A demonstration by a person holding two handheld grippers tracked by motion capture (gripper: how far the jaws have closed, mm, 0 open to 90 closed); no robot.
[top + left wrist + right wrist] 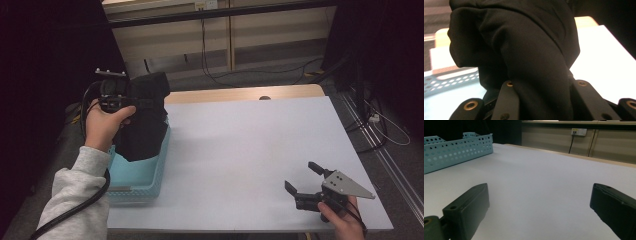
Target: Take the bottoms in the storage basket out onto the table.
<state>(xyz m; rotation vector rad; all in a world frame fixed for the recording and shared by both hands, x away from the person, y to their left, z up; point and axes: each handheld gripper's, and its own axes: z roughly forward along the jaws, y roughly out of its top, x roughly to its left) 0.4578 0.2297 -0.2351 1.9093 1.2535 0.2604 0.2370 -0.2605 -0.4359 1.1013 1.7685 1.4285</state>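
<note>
Nearest you, at the table's (240, 150) near right corner, your right gripper (304, 179) rests low with its jaws spread wide and nothing between them; the right gripper view shows bare white surface in the gap. It plays no part in the work at this moment.

Over at the left edge, the light blue perforated basket (145, 182) sits with its long side along that edge, and your left gripper (142, 102) is held above its far end. The jaws there are pinched on a gathered fold of the black garment (145, 125); in the left gripper view the cloth (524, 50) bulges up between the two fingers (509, 100) and hangs over them, so the grip looks firm.

Judging by how it lies, the garment is lifted most of the way out: the bulk hangs in the air from your left gripper, while its lowest part still dips inside the basket. What seems left is to clear the basket's rim, carry the cloth over the open middle of the table, and put it down there, where your free right gripper could take a second hold.
</note>
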